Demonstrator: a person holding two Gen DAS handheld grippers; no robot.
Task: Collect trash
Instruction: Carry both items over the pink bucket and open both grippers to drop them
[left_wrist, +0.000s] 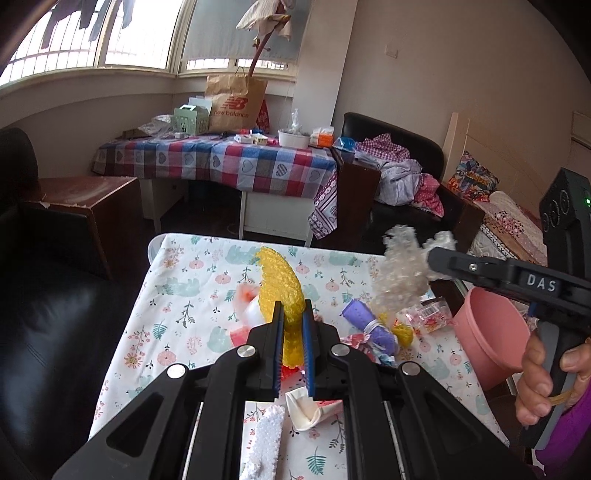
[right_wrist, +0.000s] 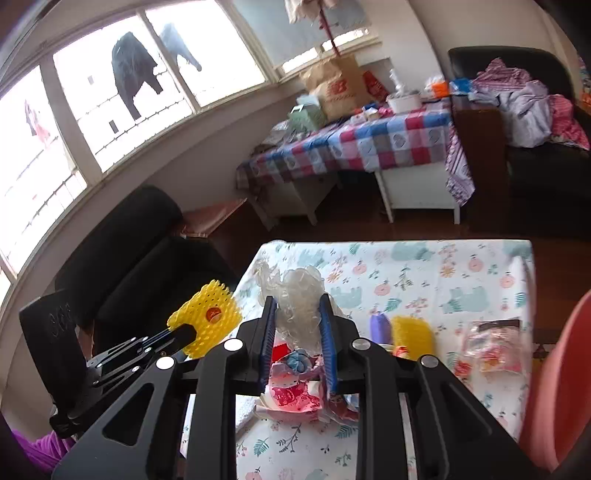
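A: Two loads up. Left gripper (left_wrist: 293, 325) is clamped on the yellow foam net (left_wrist: 280, 284), long axis running forward out past the fingertips. Right gripper (right_wrist: 297, 332) is closed on the clear crumpled plastic (right_wrist: 301, 295), wad standing up between the pads.

B: Bin?

A: Pink bin (left_wrist: 487, 336) sits at the table's (left_wrist: 177, 295) right edge. Right gripper is nearer, just above and left of the rim. Left one has to cross the whole table.

B: So right drops first, I'd guess.

A: Agreed. More scraps on the cloth: purple roll (left_wrist: 360, 314), wrappers (left_wrist: 428, 317).
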